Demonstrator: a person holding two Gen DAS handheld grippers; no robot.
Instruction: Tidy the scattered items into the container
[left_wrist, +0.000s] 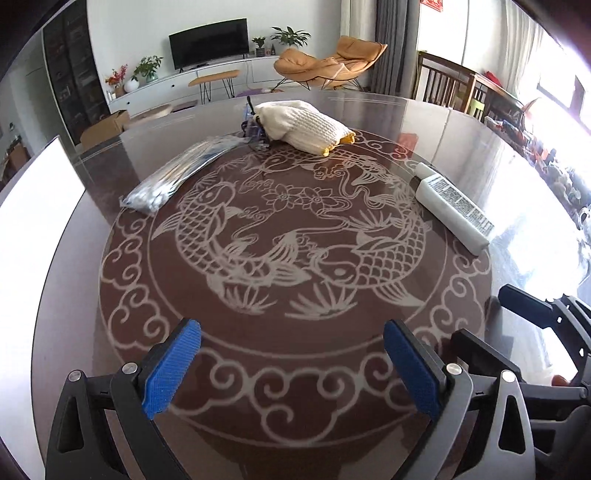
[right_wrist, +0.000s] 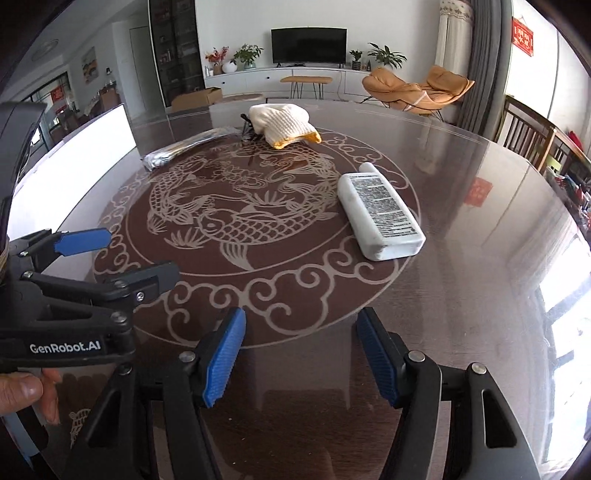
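— Table (left_wrist: 461, 122) was round and glossy, dark, with a pale fish pattern (left_wrist: 280, 236) in its middle. What lay on it?

— Four things around the pattern, none touching the tongs. A white bottle (right_wrist: 380, 214) at about three o'clock, lying flat, label up. Its long axis ran from near four o'clock up toward twelve, cap at the far end.

— And at the far side?

— A cream knitted glove (left_wrist: 306, 123) at twelve, yellow cuff pointing right. Just left of it, touching or nearly so, a small dark tangled thing (left_wrist: 253, 127); I couldn't tell what it was. At ten o'clock a clear packet (left_wrist: 177, 173) of long thin items, its length slanting from near-left to far-right.

— The container?

— I couldn't pick one out. Only a bright white panel (right_wrist: 74, 166) stood at the table's left edge.

— The tongs?

— Both low at six o'clock, side by side. Left gripper (left_wrist: 291, 369) gaped wide with nothing between its blue pads. Right gripper (right_wrist: 299, 358) was parted too, empty.

— Anything in the way?

— Bare tabletop lay between them and every item.
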